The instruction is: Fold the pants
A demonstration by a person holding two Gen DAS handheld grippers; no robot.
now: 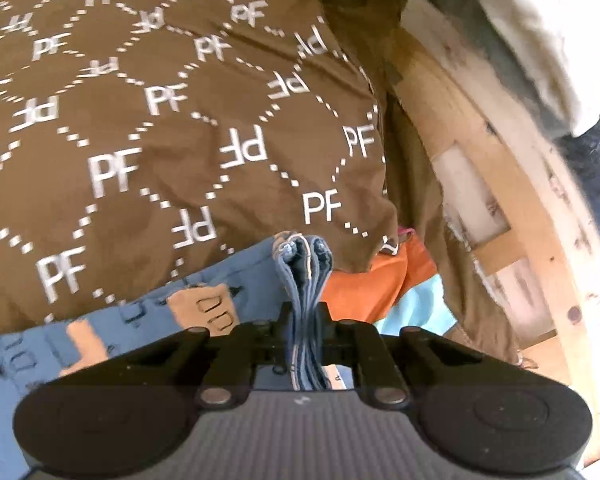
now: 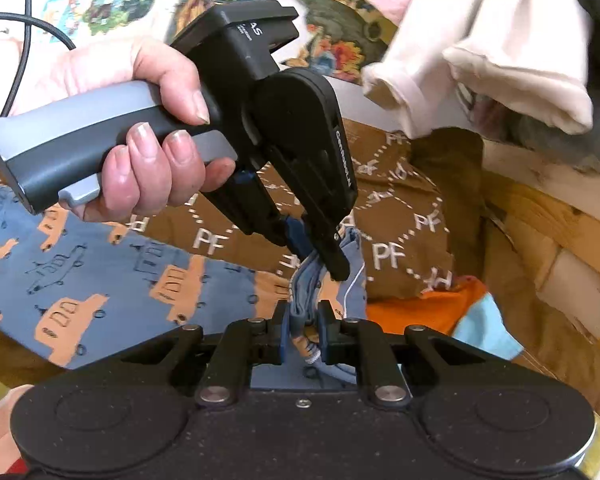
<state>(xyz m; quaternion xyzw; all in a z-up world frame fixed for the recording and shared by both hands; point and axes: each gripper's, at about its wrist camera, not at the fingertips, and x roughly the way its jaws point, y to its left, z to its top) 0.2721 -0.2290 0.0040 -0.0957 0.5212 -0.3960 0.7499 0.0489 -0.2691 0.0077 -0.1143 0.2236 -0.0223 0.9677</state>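
- Blue cotton pants printed with orange cars (image 2: 100, 280) lie across the lower left of the right wrist view, on a brown cloth with white "PF" lettering (image 1: 160, 128); their bunched hem sits at lower centre in both views.
- Left gripper (image 1: 306, 320) is clenched on that gathered blue edge, its layers standing up between the black fingers (image 1: 324, 312).
- Right gripper (image 2: 304, 328) is likewise clamped on the same bunch, just beside the left gripper's tips (image 2: 334, 264), held by the person's left hand (image 2: 140, 120).
- Judged step: both ends pinch one hem, ready to draw it flat.
- To do this well, part the two grippers along the hem until it is taut, keeping all layers caught.
- Keep clear of the orange and light-blue fabric (image 2: 440, 312) at lower right, which could snag.
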